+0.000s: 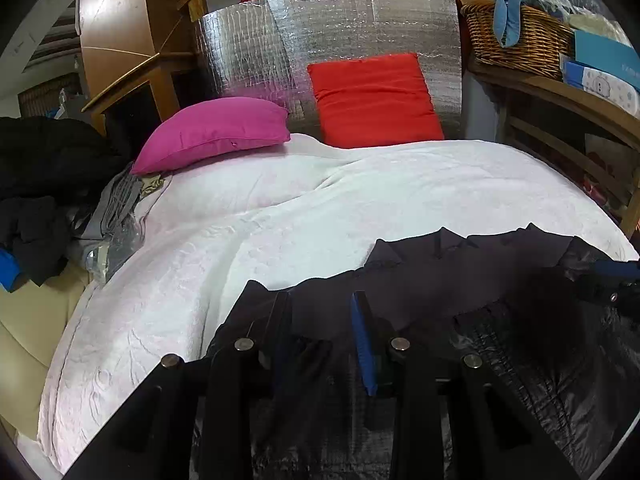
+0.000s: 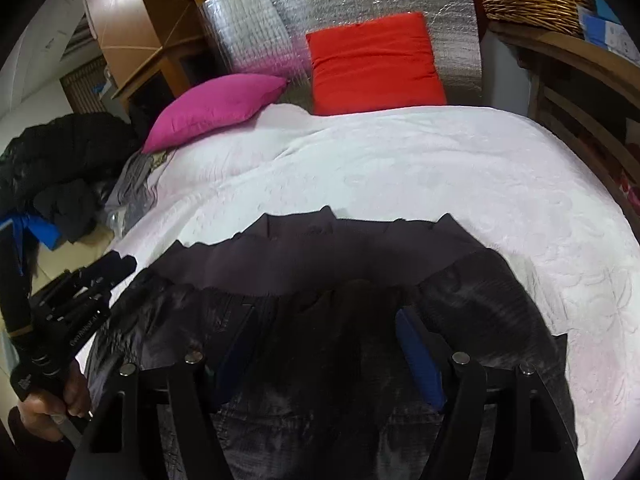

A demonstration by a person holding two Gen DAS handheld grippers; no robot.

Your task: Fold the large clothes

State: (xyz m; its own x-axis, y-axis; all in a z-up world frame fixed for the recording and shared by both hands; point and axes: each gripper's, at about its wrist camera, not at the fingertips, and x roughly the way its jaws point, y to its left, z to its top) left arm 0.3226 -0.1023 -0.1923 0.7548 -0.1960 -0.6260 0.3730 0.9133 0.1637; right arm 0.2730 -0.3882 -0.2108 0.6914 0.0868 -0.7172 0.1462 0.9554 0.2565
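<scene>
Left gripper point(image 1: 324, 312) hangs over the dark jacket point(image 1: 460, 280), jaws partly apart, nothing pinched between them. Right gripper point(image 2: 324, 320) has jaws wide apart above the same jacket, not clamping cloth. Jacket lies spread on the white bedspread point(image 1: 280, 208), near edge. Pink pillow point(image 1: 212, 132) and red pillow point(image 1: 376, 100) sit at the head. Person's hand point(image 2: 48, 408) holds the left handle.

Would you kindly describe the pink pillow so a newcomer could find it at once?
Start at the white bedspread and look to its far end, by the silver panel. The pink pillow lies flat at the left corner, whereas the red pillow stands propped upright.
</scene>
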